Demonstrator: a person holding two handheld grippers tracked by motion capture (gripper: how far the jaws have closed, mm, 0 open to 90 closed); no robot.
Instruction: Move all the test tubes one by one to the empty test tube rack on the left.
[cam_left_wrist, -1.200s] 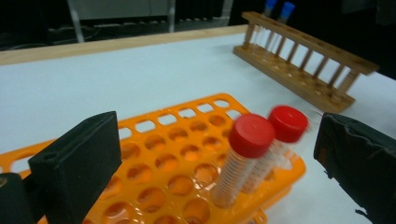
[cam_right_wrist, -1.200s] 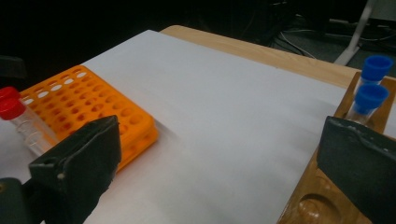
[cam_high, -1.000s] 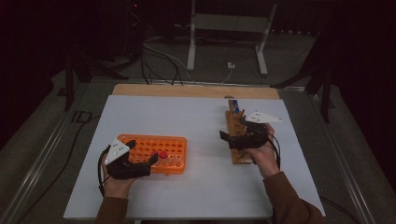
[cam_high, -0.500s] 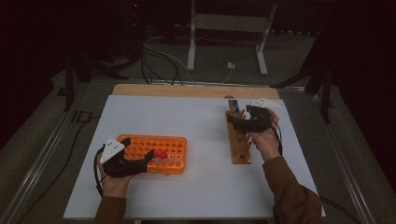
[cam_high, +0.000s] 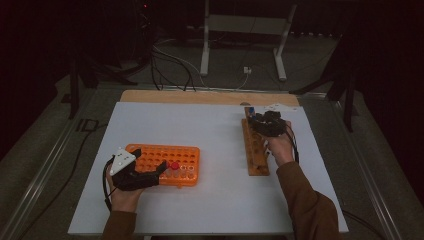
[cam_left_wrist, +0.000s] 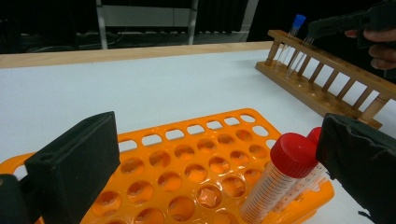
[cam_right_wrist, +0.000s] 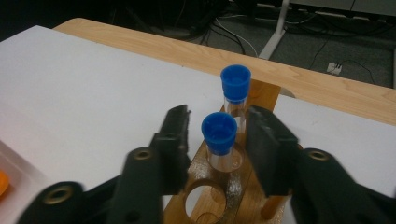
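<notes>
Left gripper (cam_high: 161, 169): jaws wide apart over the orange rack (cam_high: 150, 150), near the table's front edge; bare white table (cam_high: 210, 130) beyond.
Right gripper (cam_right_wrist: 218, 135): jaws just closing around the nearer blue-capped tube (cam_right_wrist: 218, 133), gaps either side.
Tube: upright, long axis vertical, in the wooden rack's (cam_high: 255, 155) far end, by the table's far edge.

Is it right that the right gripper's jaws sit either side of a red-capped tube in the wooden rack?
Not quite: the tube between the right gripper jaws has a blue cap, as the right gripper view shows. It does stand in the wooden rack.
</notes>
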